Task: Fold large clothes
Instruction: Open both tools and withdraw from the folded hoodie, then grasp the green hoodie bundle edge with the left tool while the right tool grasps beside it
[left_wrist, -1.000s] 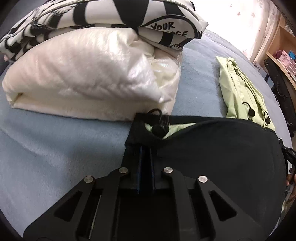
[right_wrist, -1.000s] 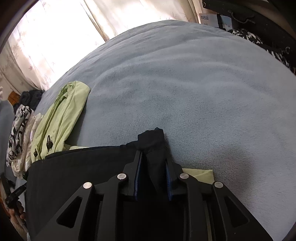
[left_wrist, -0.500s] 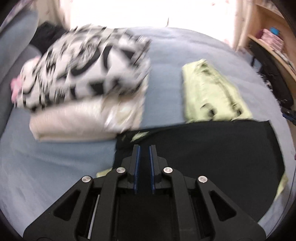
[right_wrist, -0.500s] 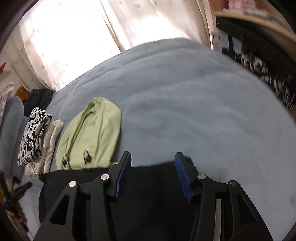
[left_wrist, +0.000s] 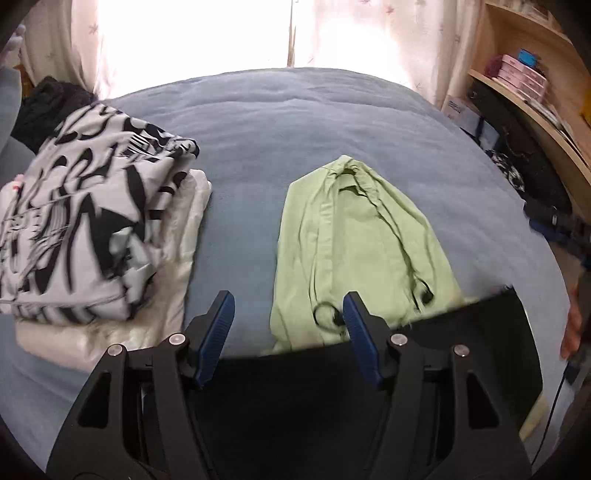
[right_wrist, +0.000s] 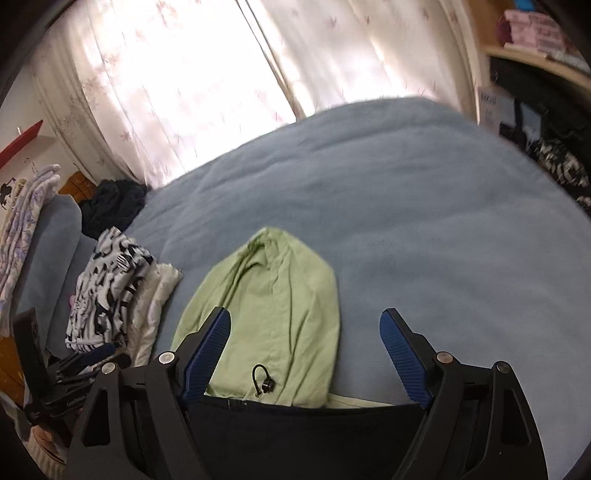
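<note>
Near part of the black-and-green garment (left_wrist: 424, 354) is hidden behind the gripper frames; its green hood lies flat on the blue bedspread (left_wrist: 295, 122). Left gripper (left_wrist: 286, 328) and right gripper (right_wrist: 306, 354) are seen opening, nothing between the jaws. Folded patterned pile (left_wrist: 74, 229) sits leftward, apart.

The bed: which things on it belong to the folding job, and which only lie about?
Job:
- black garment, light green hood
- left gripper, right gripper, jaws opening, nothing between

Lying about:
- black-and-white folded top
- cream folded piece
- dark heap
</note>
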